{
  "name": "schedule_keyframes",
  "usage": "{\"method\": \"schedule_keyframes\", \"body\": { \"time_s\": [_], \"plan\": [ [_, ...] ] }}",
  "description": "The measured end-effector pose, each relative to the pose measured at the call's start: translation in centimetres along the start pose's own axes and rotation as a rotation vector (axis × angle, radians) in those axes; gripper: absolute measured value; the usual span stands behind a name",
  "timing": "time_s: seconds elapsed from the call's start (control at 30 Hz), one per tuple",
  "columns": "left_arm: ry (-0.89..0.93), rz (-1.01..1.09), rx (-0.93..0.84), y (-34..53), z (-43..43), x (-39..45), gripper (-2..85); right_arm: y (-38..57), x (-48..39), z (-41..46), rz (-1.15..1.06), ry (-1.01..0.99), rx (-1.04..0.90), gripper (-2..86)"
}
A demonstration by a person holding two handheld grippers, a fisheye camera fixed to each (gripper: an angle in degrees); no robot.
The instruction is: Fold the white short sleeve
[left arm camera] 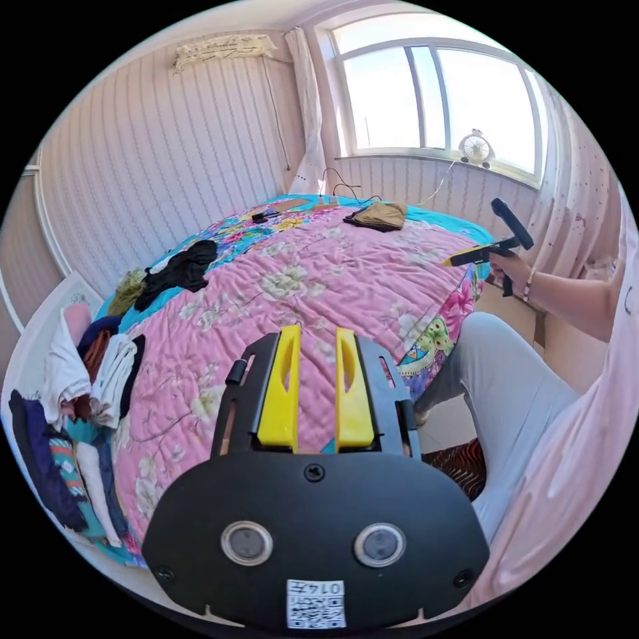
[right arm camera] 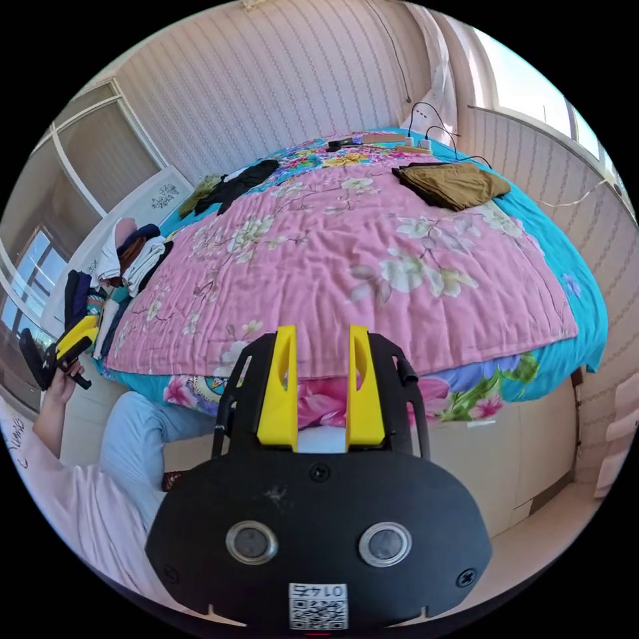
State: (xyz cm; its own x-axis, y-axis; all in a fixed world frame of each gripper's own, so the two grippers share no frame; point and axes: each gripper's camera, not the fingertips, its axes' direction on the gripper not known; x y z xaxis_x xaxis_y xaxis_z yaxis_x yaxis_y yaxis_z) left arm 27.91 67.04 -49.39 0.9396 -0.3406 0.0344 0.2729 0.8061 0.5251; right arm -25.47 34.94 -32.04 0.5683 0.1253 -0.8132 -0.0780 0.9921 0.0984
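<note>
Both tongs hang above the bed (left arm camera: 346, 279), jaws parted and gripping nothing — left tongs (left arm camera: 316, 393), right tongs (right arm camera: 321, 393). Judging by the bare quilt, folding hasn't begun. The white short sleeve likely sits in the clothes pile (left arm camera: 86, 386) at the bed's edge — which piece, I can't tell. The right gripper view adds a brown garment (right arm camera: 452, 183) up close.

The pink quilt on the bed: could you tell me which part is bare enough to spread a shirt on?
The pink quilt's middle is bare, bordered by the brown garment, the black garment and the near edge. The clothes pile crowds one end.
</note>
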Motion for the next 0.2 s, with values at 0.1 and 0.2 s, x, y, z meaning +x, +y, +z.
{"method": "schedule_keyframes", "body": {
  "time_s": [0.1, 0.2],
  "plan": [
    [0.079, 0.094, 0.020, -6.0, 8.1, -1.8, 10.7, -5.1, 3.2, 2.0, -0.010, 0.079, 0.006, 11.3],
    [0.153, 0.187, 0.075, -12.2, 15.9, -2.8, 11.1, -10.7, 7.0, 4.2, 0.005, 0.143, -0.008, 11.2]
  ]
}}
